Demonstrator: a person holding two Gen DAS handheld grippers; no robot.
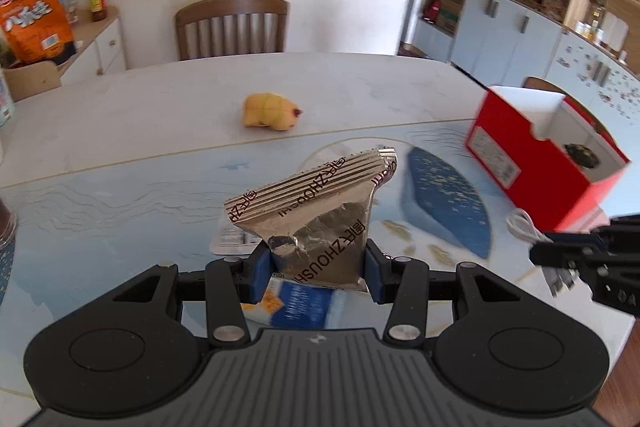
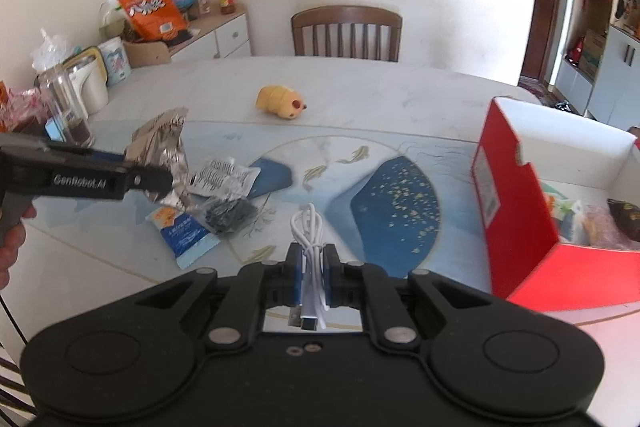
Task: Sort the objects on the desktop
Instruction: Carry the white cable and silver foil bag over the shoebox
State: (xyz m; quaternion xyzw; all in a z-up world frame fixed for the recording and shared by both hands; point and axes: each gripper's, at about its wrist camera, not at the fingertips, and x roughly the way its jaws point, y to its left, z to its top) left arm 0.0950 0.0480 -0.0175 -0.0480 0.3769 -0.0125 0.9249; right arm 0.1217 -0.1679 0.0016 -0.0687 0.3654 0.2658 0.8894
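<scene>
both claws angled down: left claw (image 1: 318,269) around foil packet (image 1: 320,211) (crumpled), right claw (image 2: 313,277) pinching white cable (image 2: 308,227)

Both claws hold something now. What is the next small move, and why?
Probably carry both toward the red box on the right. The left claw is shut on the foil snack packet, the right claw on the white USB cable, both clear of the table, and the box stands open.
</scene>
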